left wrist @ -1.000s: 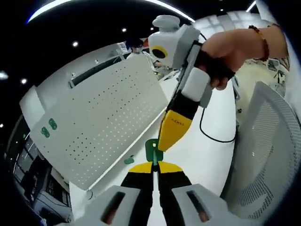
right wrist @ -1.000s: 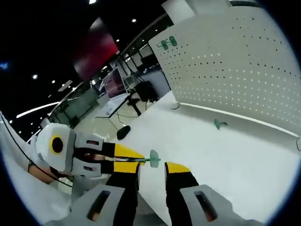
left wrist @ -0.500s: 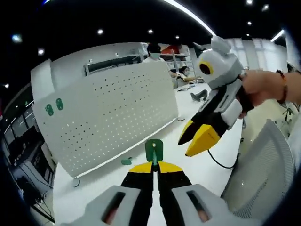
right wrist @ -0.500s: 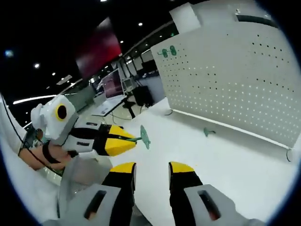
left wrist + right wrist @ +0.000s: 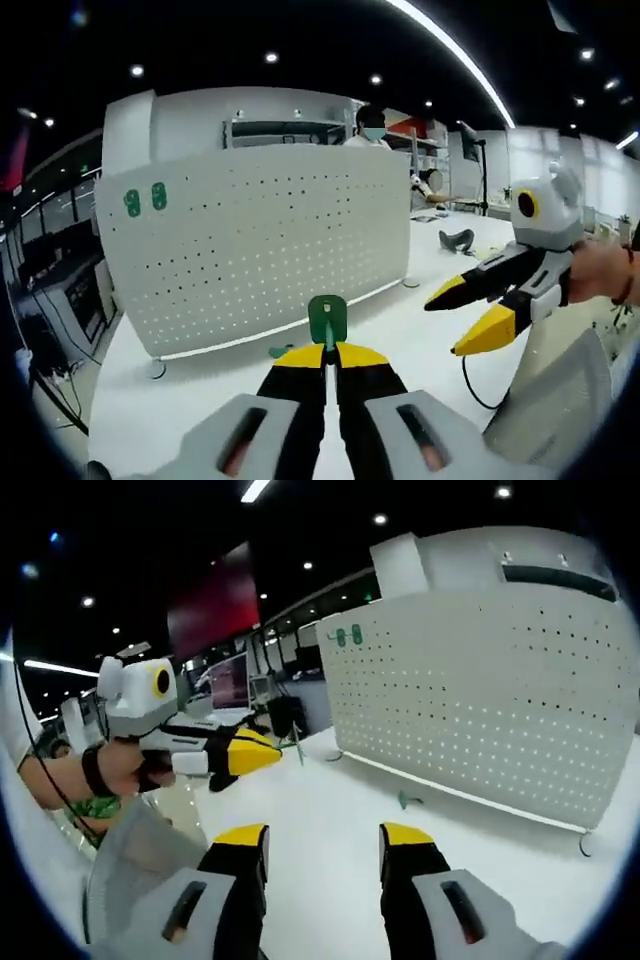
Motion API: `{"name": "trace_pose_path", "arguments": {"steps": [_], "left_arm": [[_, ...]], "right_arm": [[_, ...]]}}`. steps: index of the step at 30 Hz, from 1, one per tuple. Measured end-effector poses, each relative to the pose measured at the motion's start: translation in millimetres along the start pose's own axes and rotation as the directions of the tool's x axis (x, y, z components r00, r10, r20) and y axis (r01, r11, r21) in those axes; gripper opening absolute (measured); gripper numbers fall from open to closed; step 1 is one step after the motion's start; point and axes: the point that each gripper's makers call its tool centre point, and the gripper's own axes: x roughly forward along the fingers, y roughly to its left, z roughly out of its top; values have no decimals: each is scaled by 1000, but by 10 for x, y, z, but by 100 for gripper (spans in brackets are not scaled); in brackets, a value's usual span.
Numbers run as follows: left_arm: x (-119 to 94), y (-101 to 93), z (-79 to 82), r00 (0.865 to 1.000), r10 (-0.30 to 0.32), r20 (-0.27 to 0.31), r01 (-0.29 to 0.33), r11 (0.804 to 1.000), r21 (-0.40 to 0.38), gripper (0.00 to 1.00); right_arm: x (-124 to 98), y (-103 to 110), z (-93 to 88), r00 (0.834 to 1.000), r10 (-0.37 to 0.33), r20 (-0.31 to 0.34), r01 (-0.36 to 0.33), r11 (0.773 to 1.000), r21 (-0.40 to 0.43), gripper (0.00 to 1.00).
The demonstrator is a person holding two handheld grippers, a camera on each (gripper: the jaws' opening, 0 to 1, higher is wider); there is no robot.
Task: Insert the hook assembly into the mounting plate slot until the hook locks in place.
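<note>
My left gripper (image 5: 327,356) is shut on a green hook piece (image 5: 327,318), which stands upright above its yellow tips. Behind it the white perforated mounting plate (image 5: 270,240) stands on the white table, with two green hooks (image 5: 145,200) fixed at its upper left corner. My right gripper (image 5: 450,325) comes in from the right, open and holding nothing, well apart from the hook. In the right gripper view my own jaws (image 5: 322,835) stand wide open; the left gripper (image 5: 278,752) sits at left with the green hook piece (image 5: 297,745) at its tip, away from the plate (image 5: 480,700).
A loose green piece (image 5: 280,350) lies on the table (image 5: 180,400) at the plate's foot, also seen as the green piece (image 5: 405,800). A mesh chair back (image 5: 140,860) is at lower left. People sit behind the plate, and a cable (image 5: 470,385) trails off the table.
My right gripper has drawn away from the hook to the right and stands wider open. The left gripper keeps hold of the hook. Both views have swung to face the plate squarely.
</note>
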Motion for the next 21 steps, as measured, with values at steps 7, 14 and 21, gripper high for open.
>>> {"name": "trace_pose_path", "arguments": {"steps": [7, 14, 21], "left_arm": [[116, 159, 126, 998, 67, 18, -66, 996, -54, 2], [222, 265, 231, 994, 104, 34, -101, 991, -85, 2], [310, 459, 331, 988, 155, 28, -150, 982, -116, 2]], "right_arm": [[-127, -109, -32, 999, -32, 0, 32, 999, -11, 54], [-245, -160, 13, 997, -44, 68, 50, 995, -86, 62], [-309, -192, -18, 996, -53, 65, 59, 995, -81, 62]]}}
